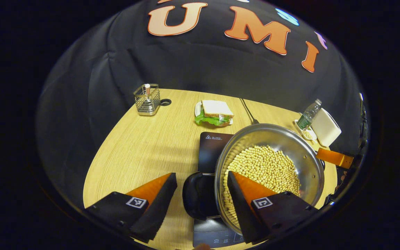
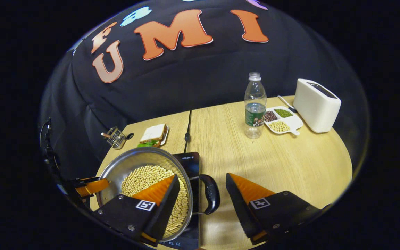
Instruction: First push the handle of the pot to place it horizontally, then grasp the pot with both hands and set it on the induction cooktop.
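Note:
A steel pot (image 1: pixel 283 133) full of pale soybeans (image 1: pixel 262 166) rests on the black induction cooktop (image 1: pixel 211 146). Its black loop handle (image 1: pixel 197 196) lies between the fingers of my left gripper (image 1: pixel 201 174), which is open; one finger hangs over the beans, the other outside the rim. In the right gripper view the pot (image 2: pixel 127 163) sits at lower left on the cooktop (image 2: pixel 192 160). The opposite loop handle (image 2: pixel 211 194) lies in the gap of my open right gripper (image 2: pixel 202 176). Each view catches the other gripper at the pot's far side (image 1: pixel 335 158) (image 2: pixel 90 186).
On the wooden table (image 2: pixel 290 163) stand a water bottle (image 2: pixel 255 106), a white toaster (image 2: pixel 316 104) and a divided dish of beans (image 2: pixel 283 119). A sandwich on a plate (image 1: pixel 214 113) and a wire caddy (image 1: pixel 147 100) sit farther back. The cooktop's cord (image 2: pixel 188 132) runs to the wall.

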`<state>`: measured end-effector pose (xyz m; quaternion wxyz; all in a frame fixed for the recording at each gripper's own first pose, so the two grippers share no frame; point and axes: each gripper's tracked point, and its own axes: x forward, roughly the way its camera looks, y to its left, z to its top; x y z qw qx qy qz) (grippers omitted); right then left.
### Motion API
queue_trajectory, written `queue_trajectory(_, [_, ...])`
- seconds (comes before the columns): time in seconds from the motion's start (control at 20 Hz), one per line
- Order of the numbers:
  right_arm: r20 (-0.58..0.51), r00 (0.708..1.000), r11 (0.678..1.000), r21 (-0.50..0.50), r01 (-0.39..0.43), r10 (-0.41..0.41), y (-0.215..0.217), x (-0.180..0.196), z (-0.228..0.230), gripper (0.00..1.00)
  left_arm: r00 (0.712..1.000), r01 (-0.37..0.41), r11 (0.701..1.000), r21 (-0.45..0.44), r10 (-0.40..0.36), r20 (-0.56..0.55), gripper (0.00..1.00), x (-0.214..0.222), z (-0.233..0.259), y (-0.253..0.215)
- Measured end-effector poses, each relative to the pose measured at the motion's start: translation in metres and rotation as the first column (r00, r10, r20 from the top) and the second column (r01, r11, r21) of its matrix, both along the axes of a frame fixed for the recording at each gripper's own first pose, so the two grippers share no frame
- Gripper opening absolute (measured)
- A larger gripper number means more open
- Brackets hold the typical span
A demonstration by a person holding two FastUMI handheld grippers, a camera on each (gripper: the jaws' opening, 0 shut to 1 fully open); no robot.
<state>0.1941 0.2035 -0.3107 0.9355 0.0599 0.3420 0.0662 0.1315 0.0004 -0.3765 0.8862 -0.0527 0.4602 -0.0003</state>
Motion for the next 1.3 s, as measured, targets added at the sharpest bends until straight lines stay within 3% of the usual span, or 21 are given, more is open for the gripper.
queue_trajectory(0.05, [0.04,0.999,1.0,-0.014,-0.004,0.004,-0.008,-0.001,0.015,0.92,1.0,-0.008,1.0,-0.006,0.008,0.029,1.0,0.003,0.012,-0.004])
queue_trajectory(0.15, [0.125,0.992,0.999,-0.043,0.001,0.004,-0.025,-0.002,0.051,0.95,0.992,-0.02,1.0,0.019,0.017,0.129,0.99,0.013,0.044,-0.005])
queue_trajectory(0.3, [0.255,0.967,0.997,-0.08,0.018,0.003,-0.048,-0.008,0.112,0.95,0.955,-0.012,0.999,0.036,0.001,0.295,0.98,0.025,0.116,-0.014])
queue_trajectory(0.45, [0.355,0.935,0.995,-0.094,0.03,0.005,-0.067,-0.022,0.166,0.95,0.897,-0.007,1.0,0.02,-0.002,0.442,0.98,0.027,0.187,-0.026])
queue_trajectory(0.6, [0.441,0.897,0.994,-0.107,0.032,0.019,-0.081,-0.044,0.212,0.95,0.821,-0.024,0.999,0.037,-0.002,0.571,0.98,0.023,0.265,-0.024])
queue_trajectory(0.85, [0.563,0.825,0.99,-0.137,0.028,0.055,-0.104,-0.09,0.281,0.95,0.7,-0.063,0.998,-0.024,0.062,0.711,0.99,0.0,0.362,-0.019])
queue_trajectory(1.0, [0.621,0.781,0.986,-0.162,0.043,0.068,-0.114,-0.111,0.31,0.95,0.631,-0.12,0.993,0.004,0.073,0.772,0.99,-0.026,0.402,0.001])
queue_trajectory(1.15, [0.644,0.762,0.987,-0.157,0.043,0.07,-0.12,-0.127,0.324,0.95,0.585,-0.104,0.995,0.0,0.062,0.809,0.98,-0.041,0.425,-0.009])
queue_trajectory(1.3, [0.638,0.766,0.988,-0.152,0.029,0.075,-0.123,-0.135,0.324,0.95,0.572,-0.083,0.997,0.0,0.048,0.819,0.99,-0.051,0.419,-0.015])
